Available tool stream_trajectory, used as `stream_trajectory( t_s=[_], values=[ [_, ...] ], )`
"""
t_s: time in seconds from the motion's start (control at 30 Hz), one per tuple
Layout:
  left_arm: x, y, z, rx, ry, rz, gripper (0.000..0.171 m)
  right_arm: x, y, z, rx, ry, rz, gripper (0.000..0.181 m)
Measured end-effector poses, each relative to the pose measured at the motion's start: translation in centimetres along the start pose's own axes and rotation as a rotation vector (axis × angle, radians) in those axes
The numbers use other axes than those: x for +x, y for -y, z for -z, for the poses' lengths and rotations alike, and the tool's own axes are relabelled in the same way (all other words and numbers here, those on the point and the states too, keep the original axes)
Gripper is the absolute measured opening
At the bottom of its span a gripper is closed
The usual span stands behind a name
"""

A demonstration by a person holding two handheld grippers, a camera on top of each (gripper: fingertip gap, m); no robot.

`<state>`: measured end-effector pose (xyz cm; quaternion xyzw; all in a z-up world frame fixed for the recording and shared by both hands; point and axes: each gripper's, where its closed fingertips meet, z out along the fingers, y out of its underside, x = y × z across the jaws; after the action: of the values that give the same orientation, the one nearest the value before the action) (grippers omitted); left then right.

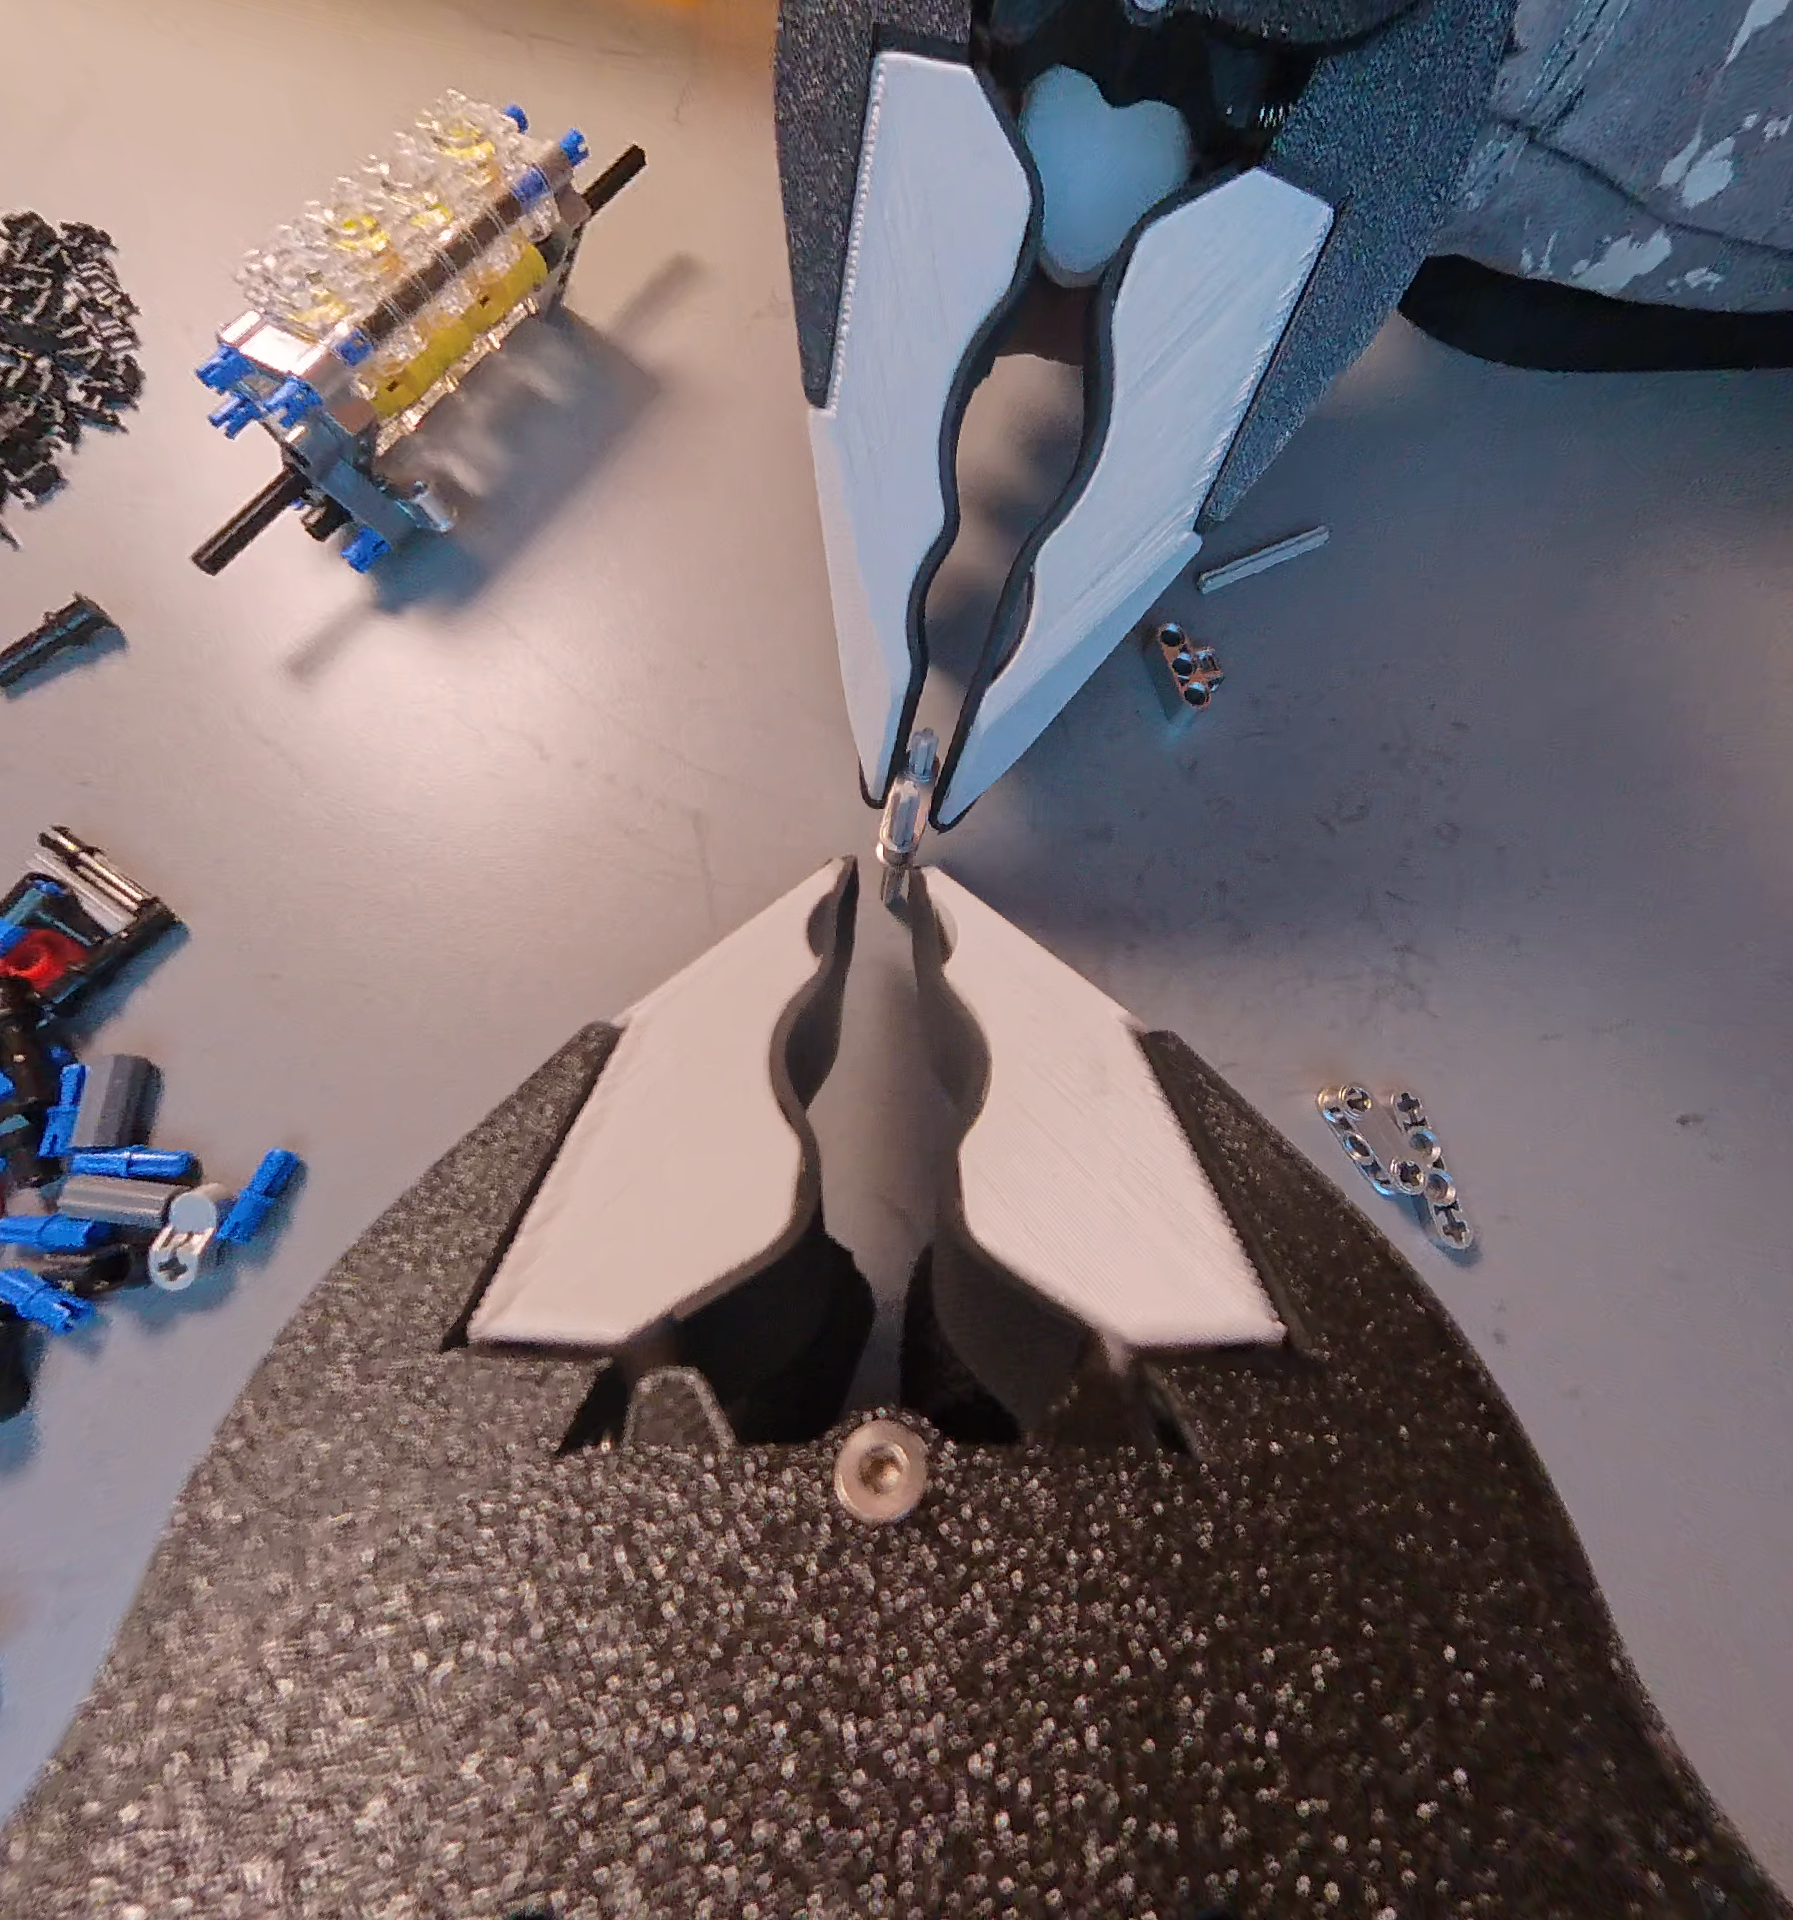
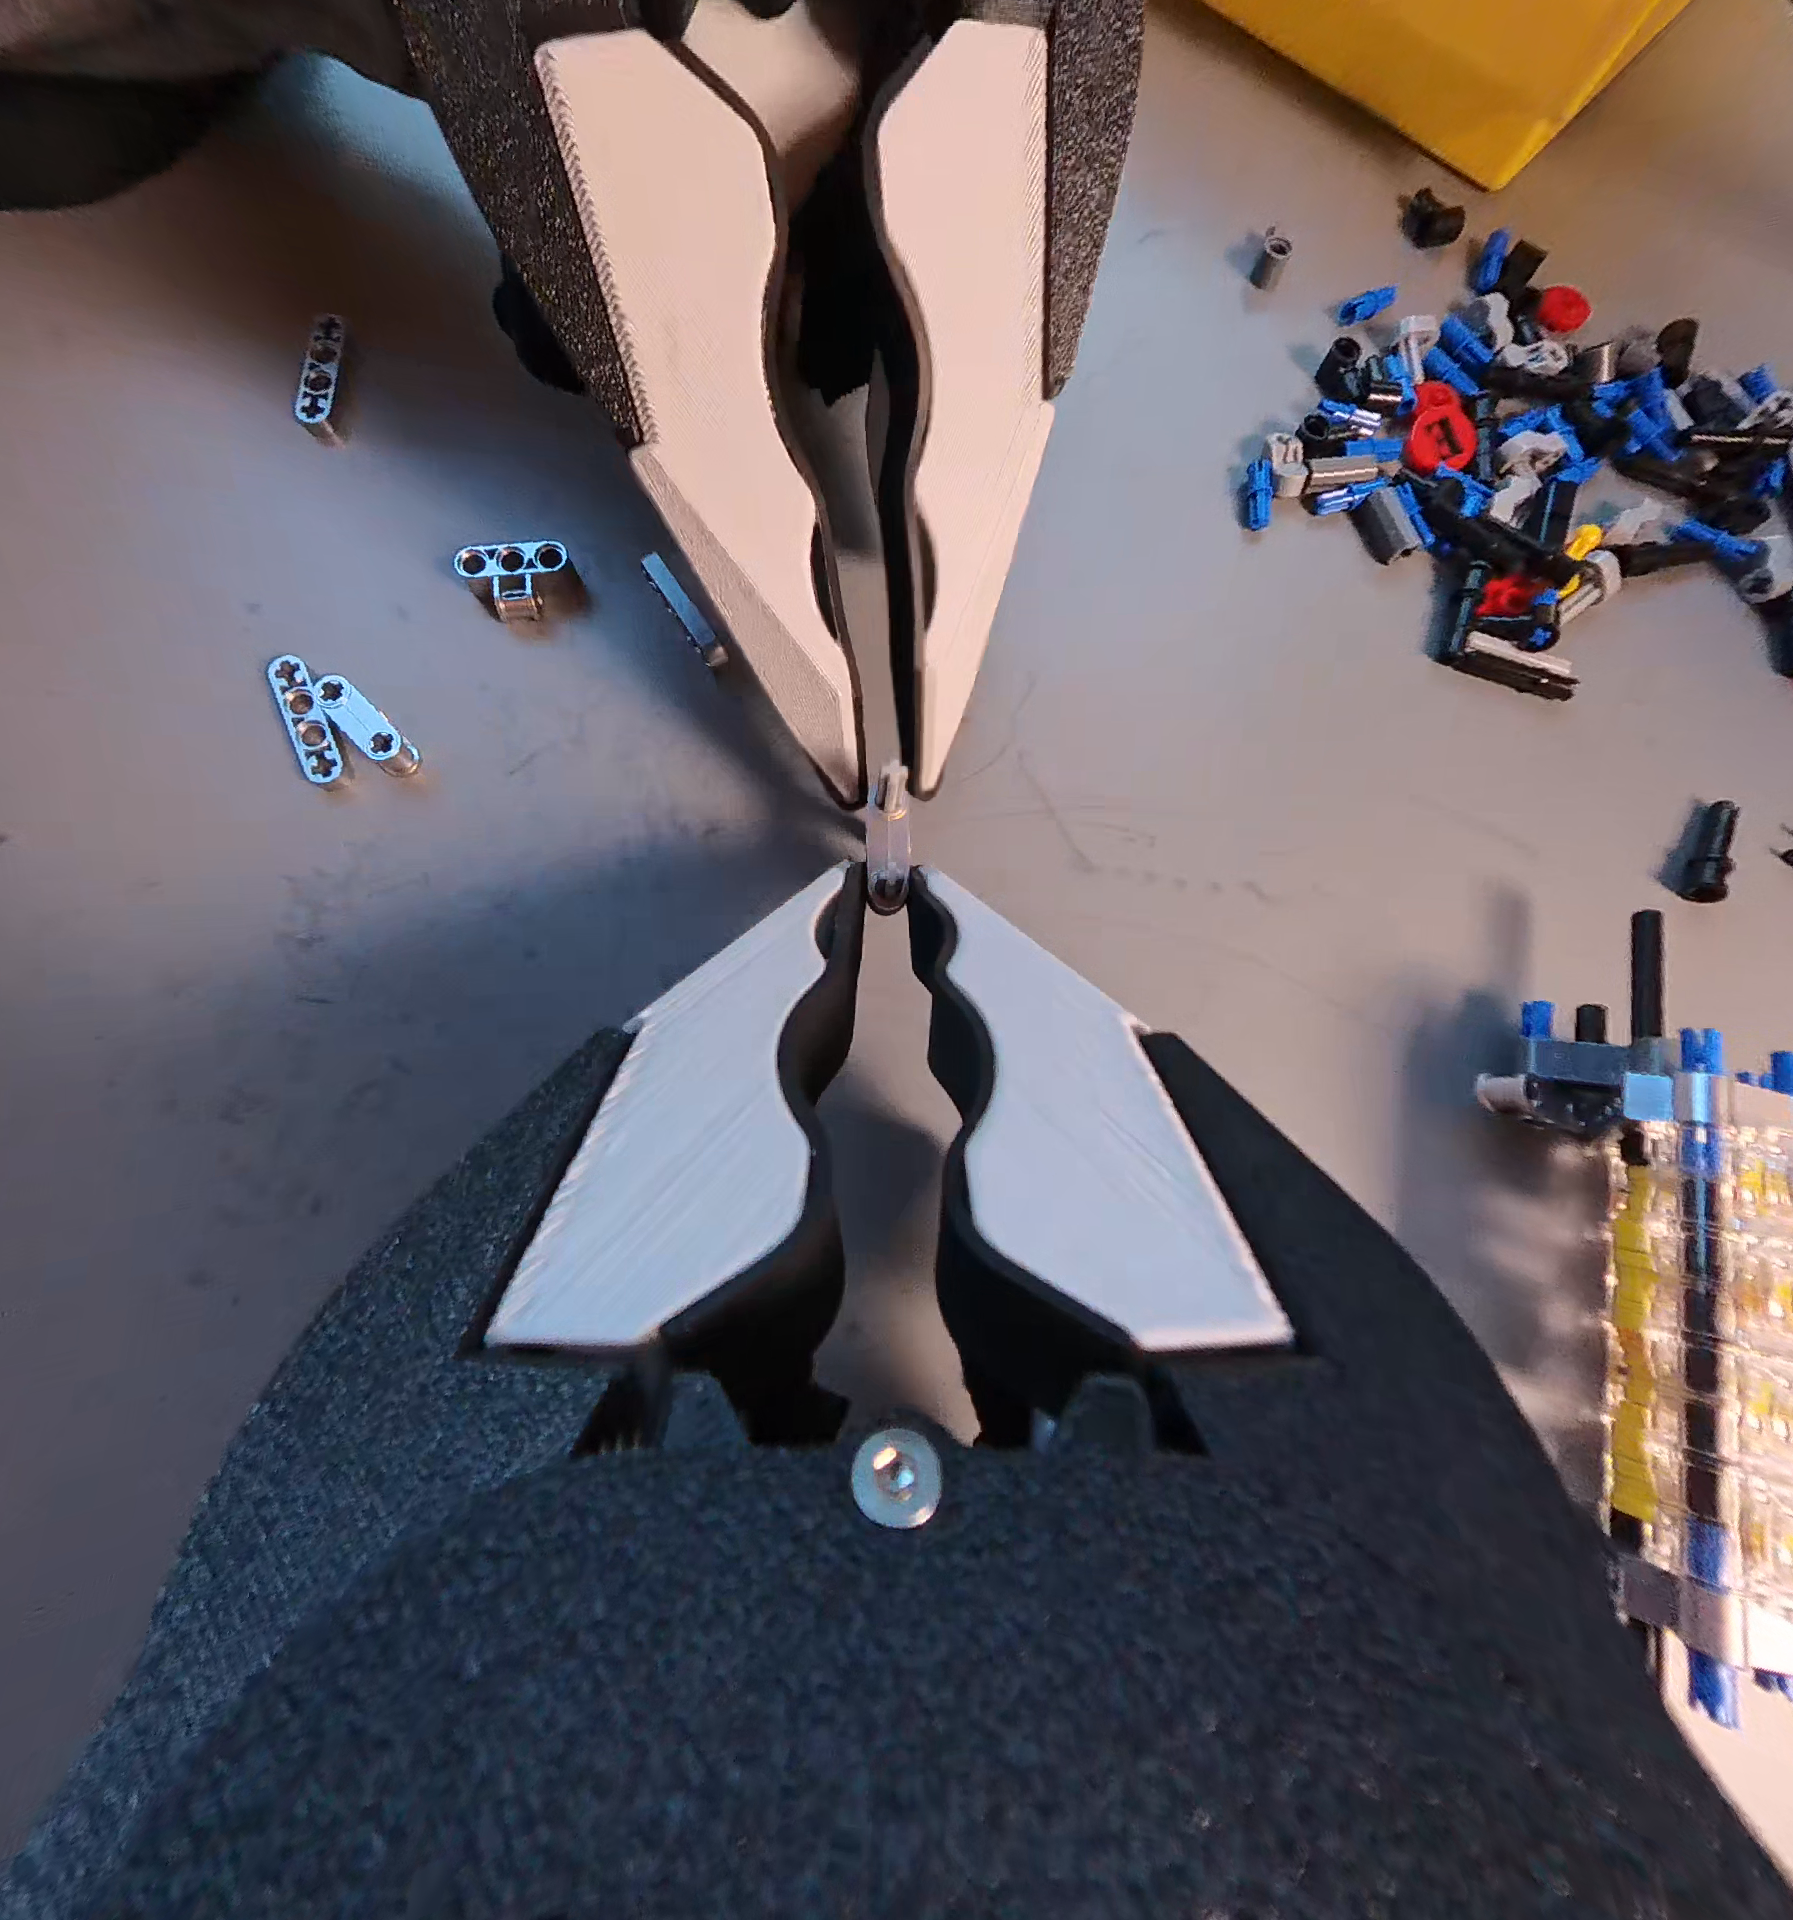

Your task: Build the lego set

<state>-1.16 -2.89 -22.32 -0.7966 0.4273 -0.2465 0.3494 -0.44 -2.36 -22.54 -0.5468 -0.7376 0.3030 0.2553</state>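
Observation:
My two grippers meet tip to tip above a grey table (image 1: 559, 748). A small pale grey pin piece (image 1: 910, 795) spans the gap between them. In the left wrist view my left gripper (image 1: 887, 878) reaches in from below, its jaws closed on the piece's thin lower end. My right gripper (image 1: 907, 816) comes down from the top and pinches the upper part. In the right wrist view my right gripper (image 2: 884, 883) is at the bottom and my left gripper (image 2: 887, 795) at the top, with the piece (image 2: 888, 836) between them.
A built block of clear, yellow and blue parts on a black axle (image 1: 404, 343) (image 2: 1723, 1351) lies to one side. Nearby are a mixed parts pile (image 2: 1546, 468), black pins (image 1: 30, 343), thin grey beams (image 1: 1391, 1164) (image 2: 336, 727), a three-hole piece (image 2: 513, 566) and a yellow box (image 2: 1443, 73). My two grippers' fingertips are within a few centimetres of each other.

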Motion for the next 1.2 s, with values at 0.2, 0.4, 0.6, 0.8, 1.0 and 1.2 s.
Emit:
stream_trajectory(
  t_s=[0.2, 0.4, 0.6, 0.8, 1.0, 1.2],
  values=[
    [0.3, 0.7, 0.1, 0.037, -0.011, -0.016, 0.006, 0.0, 0.4, 0.2, 0.002, -0.011, 0.01, 0.005],
    [0.5, 1.5, 0.7, 0.075, -0.016, -0.01, 0.006, 0.0, 1.4, 1.1, 0.044, -0.023, 0.007, 0.005],
    [0.7, 0.4, -0.3, 0.004, -0.016, -0.013, 0.005, -0.5, 0.0, -0.2, -0.016, -0.002, 0.004, 0.005],
    [0.7, 1.0, 0.3, 0.032, -0.02, 0.005, 0.004, -0.3, 0.9, 0.5, 0.024, -0.005, -0.012, 0.005],
    [0.7, 1.2, 0.5, 0.034, 0.001, -0.015, 0.0, -0.4, 0.8, 0.4, 0.021, -0.003, -0.012, 0.005],
    [0.7, 0.4, 0.0, 0.013, -0.018, 0.004, 0.007, -0.7, -0.2, -0.4, -0.007, 0.027, -0.038, 0.005]
  ],
)
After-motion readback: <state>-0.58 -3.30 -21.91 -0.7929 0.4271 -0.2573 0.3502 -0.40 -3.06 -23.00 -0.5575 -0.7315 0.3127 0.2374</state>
